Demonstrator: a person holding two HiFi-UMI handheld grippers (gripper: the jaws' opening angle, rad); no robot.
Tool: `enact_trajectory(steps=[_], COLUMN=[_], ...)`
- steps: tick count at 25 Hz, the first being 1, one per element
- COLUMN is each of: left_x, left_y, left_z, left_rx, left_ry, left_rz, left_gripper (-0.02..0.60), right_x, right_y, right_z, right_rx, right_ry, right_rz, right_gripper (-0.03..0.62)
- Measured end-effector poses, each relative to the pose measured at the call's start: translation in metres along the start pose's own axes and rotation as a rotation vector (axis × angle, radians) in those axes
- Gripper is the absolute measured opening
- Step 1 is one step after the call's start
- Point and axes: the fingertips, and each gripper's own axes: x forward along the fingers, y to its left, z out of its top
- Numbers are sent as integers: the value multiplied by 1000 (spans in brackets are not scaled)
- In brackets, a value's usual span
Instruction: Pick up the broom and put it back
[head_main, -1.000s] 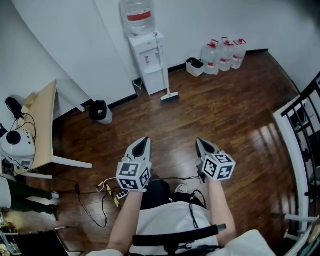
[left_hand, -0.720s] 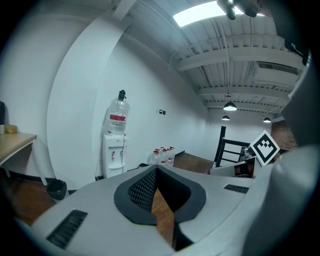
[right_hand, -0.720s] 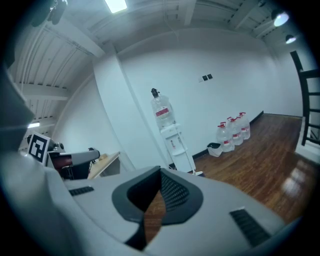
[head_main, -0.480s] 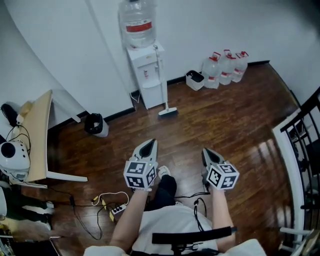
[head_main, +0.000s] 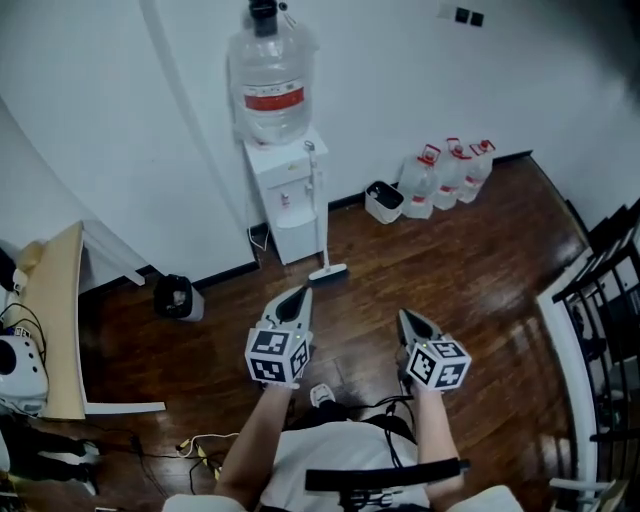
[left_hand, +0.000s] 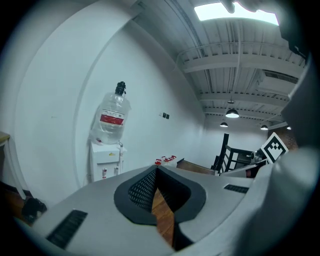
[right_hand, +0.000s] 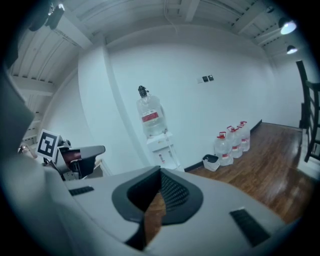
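The broom (head_main: 321, 222) has a pale handle leaning upright against the front of the water dispenser (head_main: 283, 195), with its white head (head_main: 328, 272) on the wooden floor. My left gripper (head_main: 303, 291) is shut and empty, its tips pointing at the broom head from a short way back. To its right my right gripper (head_main: 404, 314) is also shut and holds nothing. In the left gripper view the closed jaw tips (left_hand: 156, 167) point toward the dispenser, where the broom handle (left_hand: 121, 156) shows. The right gripper view has the closed tips (right_hand: 160, 169) below the dispenser (right_hand: 159, 150).
Three water jugs (head_main: 450, 165) and a small white bin (head_main: 383, 200) stand along the wall to the right. A black bin (head_main: 178, 297) and a desk (head_main: 55, 330) are at the left. A black stair railing (head_main: 600, 300) borders the right side. Cables (head_main: 195, 455) lie on the floor behind.
The person has walked forward toward the water dispenser, so the dispenser and broom now sit much closer. Both grippers came along with the person, still shut and empty.
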Motion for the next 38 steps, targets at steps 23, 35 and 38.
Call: enact_trajectory(steps=[23,35,38], left_x=[192,292,303], left_y=[186,236,249], left_z=[62,87,85], left_rx=[-95,-178,-180], left_ry=[16,34,49], left_rz=[279,370,366], left_gripper=[-12,-12,-12], right_x=[333,440,461], right_y=[9,-32,-28], right_z=[152,200,205], right_rx=[-217,-235,-239], right_ry=[153,225,224], right_rz=[274,341,338], right_gripper=[5,5,5])
